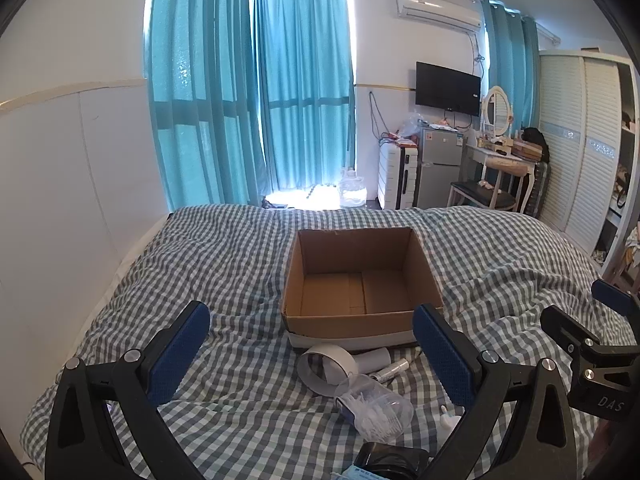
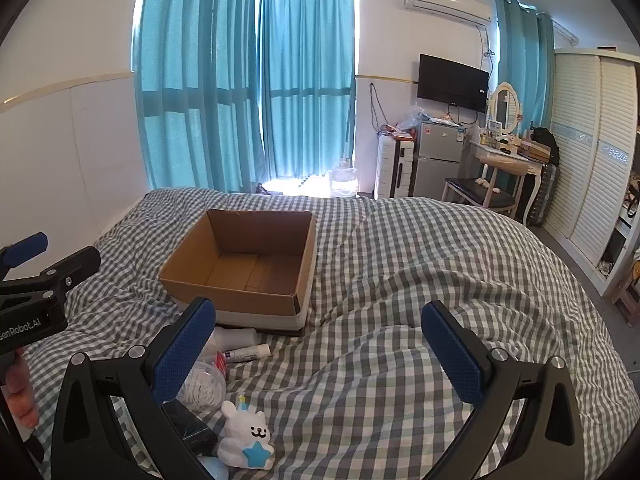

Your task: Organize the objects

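Lower frame edge cuts off a black object (image 1: 390,460); both hand-held grippers — left (image 1: 310,350), right (image 2: 318,348) — gape wide, empty. Grey-checked bed (image 2: 400,280) carries an open brown cardboard box (image 1: 360,324); teal curtains (image 1: 248,92) behind.

The cardboard box (image 1: 362,276) sits open-topped on the checked bedcover (image 2: 420,280), interior bare, so entry from above is unobstructed. Its near wall is crowded: a white tape roll (image 1: 328,366), a white bottle (image 1: 374,358) and a small tube (image 2: 248,353) lie just before it, some touching its base. Nearer the cameras, a clear plastic jar (image 1: 374,408), a black object (image 2: 190,426) and a white bear figure (image 2: 248,440) form a loose cluster with narrow gaps. Bedcover right of the box and cluster lies open, though rumpled into ridges. Bedcover left of the box is likewise free.
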Motion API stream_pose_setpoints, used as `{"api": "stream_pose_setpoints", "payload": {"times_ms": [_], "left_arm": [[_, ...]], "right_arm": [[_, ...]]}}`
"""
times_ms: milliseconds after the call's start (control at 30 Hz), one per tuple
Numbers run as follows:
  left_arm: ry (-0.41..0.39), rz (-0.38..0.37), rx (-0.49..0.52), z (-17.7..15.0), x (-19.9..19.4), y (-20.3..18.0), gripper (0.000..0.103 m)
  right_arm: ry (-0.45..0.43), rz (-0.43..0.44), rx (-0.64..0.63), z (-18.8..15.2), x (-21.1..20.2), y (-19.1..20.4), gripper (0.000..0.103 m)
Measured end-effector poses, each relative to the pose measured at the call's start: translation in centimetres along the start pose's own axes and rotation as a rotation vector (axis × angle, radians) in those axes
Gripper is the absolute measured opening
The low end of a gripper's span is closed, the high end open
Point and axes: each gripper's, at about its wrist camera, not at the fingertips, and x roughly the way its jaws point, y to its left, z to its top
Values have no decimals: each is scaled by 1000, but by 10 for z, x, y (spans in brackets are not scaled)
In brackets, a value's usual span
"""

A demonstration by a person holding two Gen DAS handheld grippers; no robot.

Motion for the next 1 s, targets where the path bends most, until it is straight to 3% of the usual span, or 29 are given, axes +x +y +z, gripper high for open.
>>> {"api": "stream_pose_setpoints", "payload": {"times_ms": [1000], "left_arm": [[-5,11,3,-3,-3,2,103]], "right_arm": [[-25,19,-2,0,-4,4,103]]}}
